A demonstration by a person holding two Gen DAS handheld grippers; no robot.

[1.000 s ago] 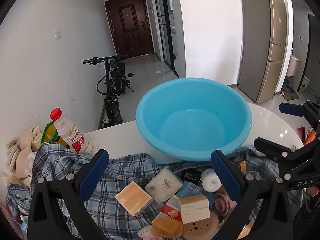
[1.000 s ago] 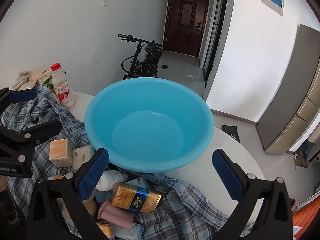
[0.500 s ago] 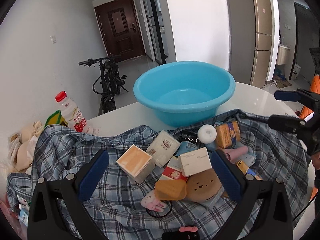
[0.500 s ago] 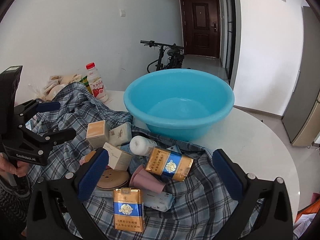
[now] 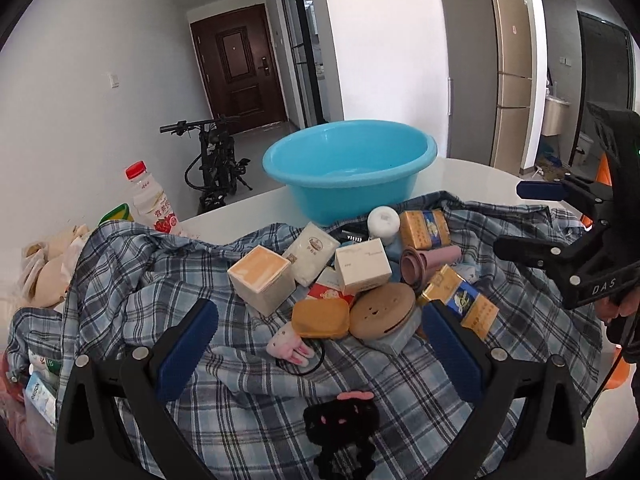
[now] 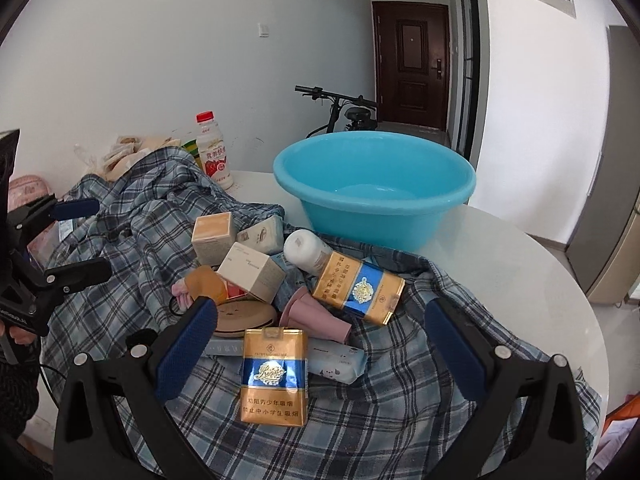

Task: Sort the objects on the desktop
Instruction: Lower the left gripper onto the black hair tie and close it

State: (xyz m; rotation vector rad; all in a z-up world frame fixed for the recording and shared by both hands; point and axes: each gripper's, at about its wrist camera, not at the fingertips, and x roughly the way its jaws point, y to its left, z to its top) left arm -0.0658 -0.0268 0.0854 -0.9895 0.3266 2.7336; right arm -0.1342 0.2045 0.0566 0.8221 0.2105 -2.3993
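Observation:
A heap of small objects lies on a blue plaid shirt (image 5: 168,276) (image 6: 132,240) spread over a white round table (image 6: 516,264). In it are an orange-topped box (image 5: 260,278) (image 6: 212,236), a white box (image 5: 362,266) (image 6: 252,270), a white bottle (image 5: 384,220) (image 6: 306,250), pink cups (image 5: 428,266) (image 6: 316,316), a brown round case (image 5: 382,314), gold-and-blue cigarette packs (image 6: 274,376) (image 6: 358,288) (image 5: 460,300) and a black hair clip (image 5: 340,428). Behind the heap stands an empty blue basin (image 5: 348,170) (image 6: 374,188). My left gripper (image 5: 320,344) is open above the near side of the heap. My right gripper (image 6: 320,344) is open over the nearest cigarette pack.
A red-capped drink bottle (image 5: 150,200) (image 6: 214,152) stands at the back left beside bagged snacks (image 5: 44,268). A bicycle (image 5: 216,160) leans against the wall beyond the table. A fridge (image 5: 496,88) stands at the far right.
Both grippers have pulled back and up from the basin. The whole heap on the shirt has come into view, and the basin looks smaller and farther away.

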